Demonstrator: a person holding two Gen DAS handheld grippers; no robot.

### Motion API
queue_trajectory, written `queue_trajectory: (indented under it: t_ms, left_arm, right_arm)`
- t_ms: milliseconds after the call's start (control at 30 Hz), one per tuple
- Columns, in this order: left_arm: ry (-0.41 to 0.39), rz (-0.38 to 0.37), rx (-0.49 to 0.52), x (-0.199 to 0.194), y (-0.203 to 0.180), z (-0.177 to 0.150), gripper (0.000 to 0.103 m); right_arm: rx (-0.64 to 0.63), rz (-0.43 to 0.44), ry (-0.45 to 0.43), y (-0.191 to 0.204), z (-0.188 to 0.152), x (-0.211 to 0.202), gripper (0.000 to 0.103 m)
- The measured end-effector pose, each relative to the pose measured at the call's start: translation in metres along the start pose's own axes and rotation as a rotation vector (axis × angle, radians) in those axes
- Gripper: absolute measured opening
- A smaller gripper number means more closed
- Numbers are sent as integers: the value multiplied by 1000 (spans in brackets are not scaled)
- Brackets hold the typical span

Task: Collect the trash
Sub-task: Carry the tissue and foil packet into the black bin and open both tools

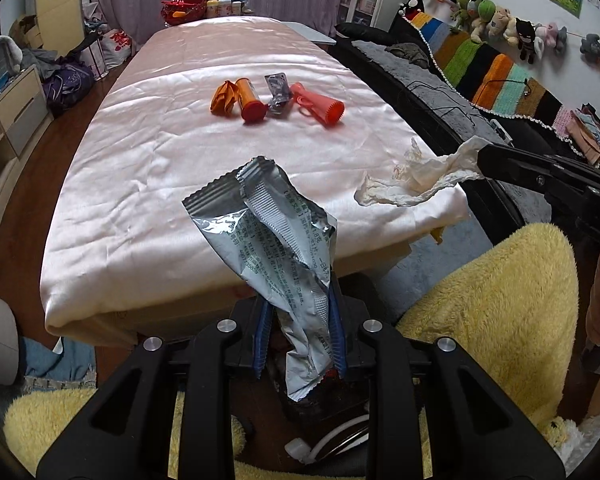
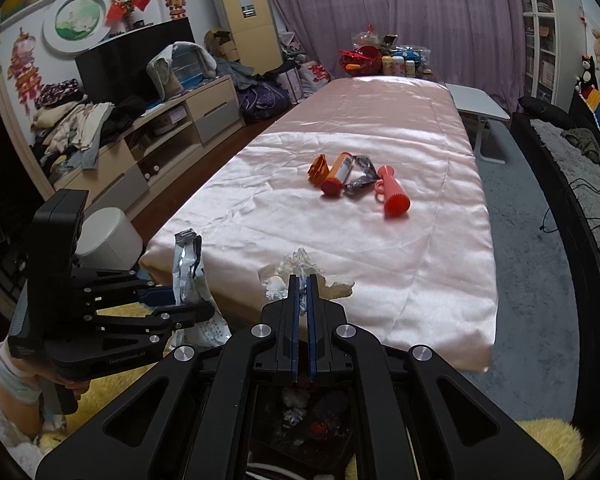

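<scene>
**Two grippers lift trash clear of a pink-covered bench**

A long bench draped in shiny pink cloth fills the room's middle, running away from both cameras toward a purple curtain. Below the near end, a dark bin sits between the two grippers, already holding crumpled scraps.

The left gripper pinches one silver foil wrapper between its blue pads. The wrapper's long axis rises from the jaws, its torn, crimped top end pointing up and away over the bench's near edge. Small printed Chinese text covers its face; it is too fine to read. In the right wrist view, the left gripper's body carries pale lettering that looks like "GenRobot.AI".

The right gripper has its pads pressed together on one crumpled white tissue, held just off the near right corner of the bench. Its long axis trails out from the fingertips toward the bench.

Four items lie grouped near the bench's centre: one orange wrapper, one orange bottle with a red cap pointing toward the near end, one crushed silver packet, and one coral plastic tool whose toothed end points toward the near right.
</scene>
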State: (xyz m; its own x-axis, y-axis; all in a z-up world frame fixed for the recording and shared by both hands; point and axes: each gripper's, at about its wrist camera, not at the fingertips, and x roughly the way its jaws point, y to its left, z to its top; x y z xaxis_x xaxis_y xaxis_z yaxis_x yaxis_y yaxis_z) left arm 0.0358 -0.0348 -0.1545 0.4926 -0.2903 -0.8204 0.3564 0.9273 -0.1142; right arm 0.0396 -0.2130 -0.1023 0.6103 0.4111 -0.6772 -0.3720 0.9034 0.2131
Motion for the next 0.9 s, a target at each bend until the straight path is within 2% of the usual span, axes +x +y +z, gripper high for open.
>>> queue_trajectory:
  t_ms: [300, 633, 900]
  left_arm:
    - [73, -35, 2, 16, -13, -38, 24]
    - [220, -62, -35, 70, -14, -70, 24]
    - [287, -52, -49, 104, -11, -79, 24]
  right_arm:
    - [22, 27, 107, 7, -44, 8, 5]
    - [106, 0, 310, -5, -95, 74, 5]
    - [177, 11, 403, -12, -117, 107, 5]
